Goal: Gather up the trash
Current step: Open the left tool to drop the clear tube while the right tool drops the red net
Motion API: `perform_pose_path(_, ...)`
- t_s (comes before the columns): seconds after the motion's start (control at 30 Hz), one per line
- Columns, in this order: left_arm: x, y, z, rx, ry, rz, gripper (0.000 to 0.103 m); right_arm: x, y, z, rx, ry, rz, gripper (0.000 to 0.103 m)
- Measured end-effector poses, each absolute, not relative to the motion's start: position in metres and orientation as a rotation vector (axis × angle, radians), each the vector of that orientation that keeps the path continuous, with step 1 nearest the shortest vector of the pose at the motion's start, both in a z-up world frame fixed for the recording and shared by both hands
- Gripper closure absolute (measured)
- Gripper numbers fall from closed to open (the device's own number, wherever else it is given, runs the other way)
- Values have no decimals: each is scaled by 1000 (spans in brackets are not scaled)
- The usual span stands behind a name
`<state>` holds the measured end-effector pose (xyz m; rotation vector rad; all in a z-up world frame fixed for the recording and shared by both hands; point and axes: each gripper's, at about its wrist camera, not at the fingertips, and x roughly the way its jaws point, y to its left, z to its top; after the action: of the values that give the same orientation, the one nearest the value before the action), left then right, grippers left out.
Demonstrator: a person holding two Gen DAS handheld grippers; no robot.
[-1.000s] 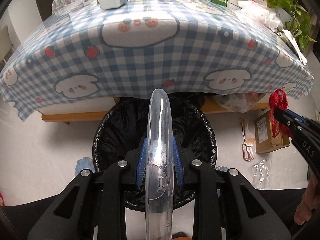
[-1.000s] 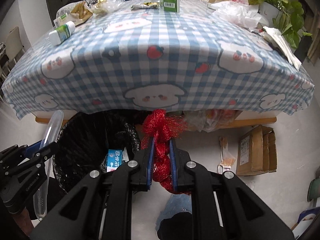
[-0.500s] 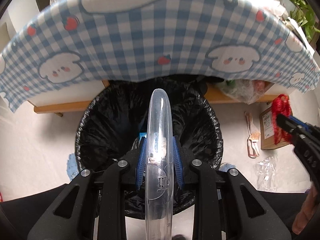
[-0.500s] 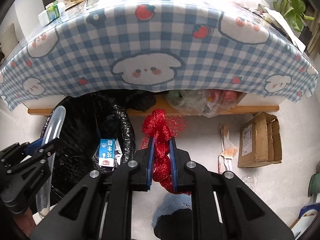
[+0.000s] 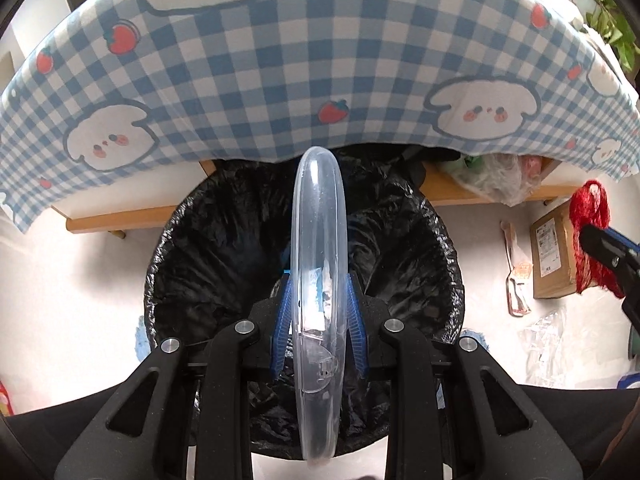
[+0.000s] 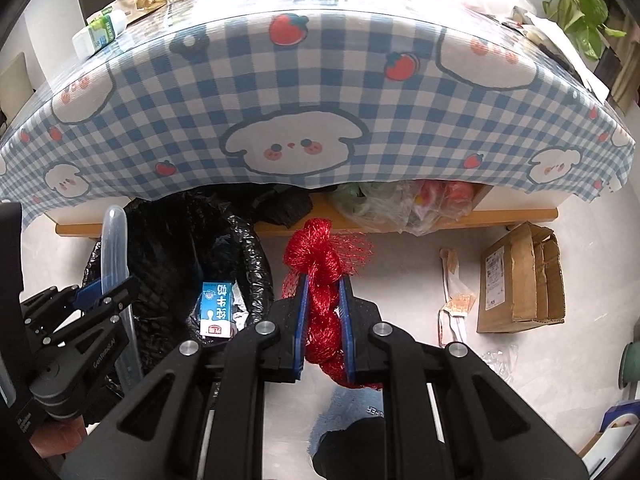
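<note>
Bin [image 5: 400,240]: carton [image 6: 216,309] in. L gripper [image 5: 319,312] clamps lid [image 5: 318,240] above bin; R gripper [image 6: 323,312] clamps net [image 6: 320,280]. Table, floor trash left.

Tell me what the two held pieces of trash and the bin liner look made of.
Clear lid: rigid transparent plastic, glossy; the bin shows through it.
Red net bag: plastic mesh, probably; open netting, shiny strands.
Bin liner: thin black plastic film, crinkled and glinting.
</note>
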<state>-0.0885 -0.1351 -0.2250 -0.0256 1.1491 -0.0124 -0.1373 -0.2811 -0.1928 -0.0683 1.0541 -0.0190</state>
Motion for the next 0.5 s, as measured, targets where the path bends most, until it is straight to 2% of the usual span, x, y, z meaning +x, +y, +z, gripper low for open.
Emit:
perform_pose_path(0.1, -88, -129, -221, -15, 1139, 2, 76, -136, -274, -190, -70, 1051, -14, 90)
perform_pose_path(0.23, -90, -115, -213, -20, 1120, 19, 61, -133, -263, -187, -78, 1045, -1, 90)
perform_pose_path(0.3, -91, -108, -208, -16, 1111, 28, 58, -132, -257, -185, -83, 1041, 6, 90)
perform_pose_path(0.37, -92, -99, -204, -23, 1099, 40, 47, -131, -251, -184, -85, 1041, 15, 90)
perform_pose_path(0.5, -97, -78, -196, -38, 1084, 67, 34, -129, -237, -181, -89, 1041, 33, 90)
